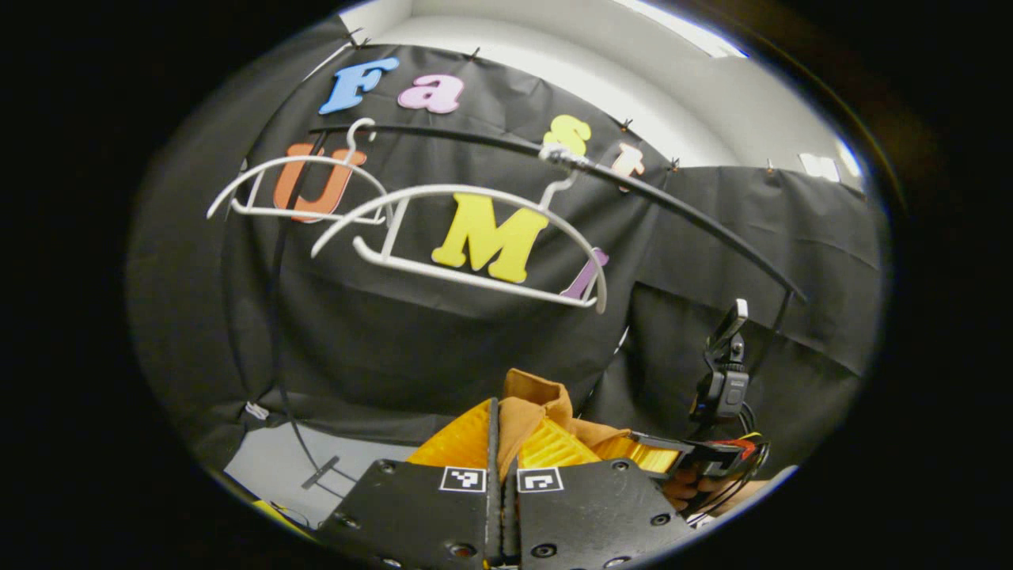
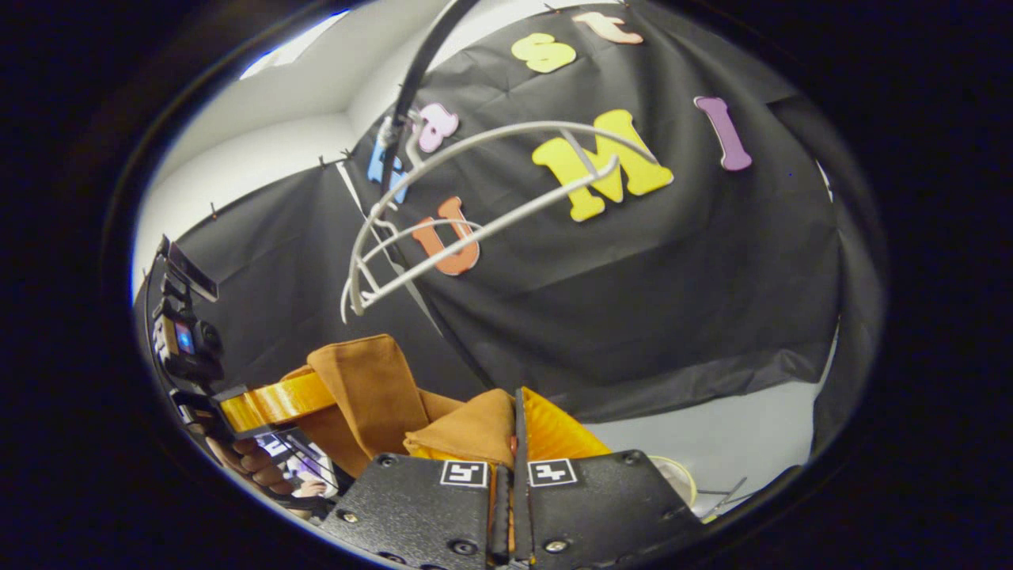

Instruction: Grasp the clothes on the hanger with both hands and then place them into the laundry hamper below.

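Note:
A brown garment (image 1: 532,405) is off the hangers and held between both grippers. In the left gripper view my left gripper (image 1: 506,423) is shut on a fold of it, the cloth bulging up between the yellow fingers (image 1: 463,443). The right gripper (image 1: 645,453) sits close at the right, a hand (image 1: 681,487) behind it. In the right gripper view my right gripper (image 2: 516,416) is shut on another fold of the garment (image 2: 467,431). The left gripper (image 2: 273,402) pinches the cloth at the left. Two bare white hangers (image 1: 475,237) (image 2: 475,229) hang above on the black rail (image 1: 673,207).
The black rail (image 2: 419,63) runs overhead with the hangers' hooks on it. Grey floor (image 2: 712,435) lies below the cloth wall, with the rack's foot (image 1: 320,473) on it. A pale round rim (image 2: 674,475) shows low at the right beside my right gripper.

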Demonstrator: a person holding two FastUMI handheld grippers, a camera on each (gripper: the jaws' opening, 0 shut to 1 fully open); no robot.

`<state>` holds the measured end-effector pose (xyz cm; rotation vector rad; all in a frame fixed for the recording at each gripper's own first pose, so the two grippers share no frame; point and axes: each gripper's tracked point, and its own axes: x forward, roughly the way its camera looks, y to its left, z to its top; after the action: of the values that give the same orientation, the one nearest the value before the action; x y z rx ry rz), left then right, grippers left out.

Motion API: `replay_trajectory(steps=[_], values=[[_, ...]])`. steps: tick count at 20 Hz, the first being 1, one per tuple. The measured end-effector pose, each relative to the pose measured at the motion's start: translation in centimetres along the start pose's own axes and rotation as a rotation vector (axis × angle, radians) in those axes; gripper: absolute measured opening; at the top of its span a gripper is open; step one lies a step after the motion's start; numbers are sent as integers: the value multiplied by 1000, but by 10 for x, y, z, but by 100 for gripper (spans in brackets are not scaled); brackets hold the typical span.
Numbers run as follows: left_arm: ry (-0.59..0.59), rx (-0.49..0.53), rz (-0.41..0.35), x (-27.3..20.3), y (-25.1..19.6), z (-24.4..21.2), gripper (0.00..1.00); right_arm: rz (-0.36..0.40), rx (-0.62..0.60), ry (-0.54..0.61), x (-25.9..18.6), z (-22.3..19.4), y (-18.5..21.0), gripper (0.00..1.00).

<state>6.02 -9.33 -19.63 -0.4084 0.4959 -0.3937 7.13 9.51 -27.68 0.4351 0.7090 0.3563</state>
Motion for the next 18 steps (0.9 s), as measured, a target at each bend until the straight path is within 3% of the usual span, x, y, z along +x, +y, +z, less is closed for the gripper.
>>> replay_trajectory(steps=[6, 14, 15, 16, 18], values=[[169, -52, 137, 19, 44, -71, 1, -98, 16, 141, 26, -61, -37, 6], [374, -99, 358, 25, 94, -160, 1, -301, -50, 302, 41, -125, -103, 6], [398, -100, 386, 24, 99, -170, 7, -319, -50, 317, 42, -129, -111, 6], [421, -109, 404, 24, 102, -177, 1, -337, -49, 330, 44, -131, -114, 6], [453, -142, 417, 24, 100, -189, 2, -378, -63, 358, 47, -136, -126, 6]])
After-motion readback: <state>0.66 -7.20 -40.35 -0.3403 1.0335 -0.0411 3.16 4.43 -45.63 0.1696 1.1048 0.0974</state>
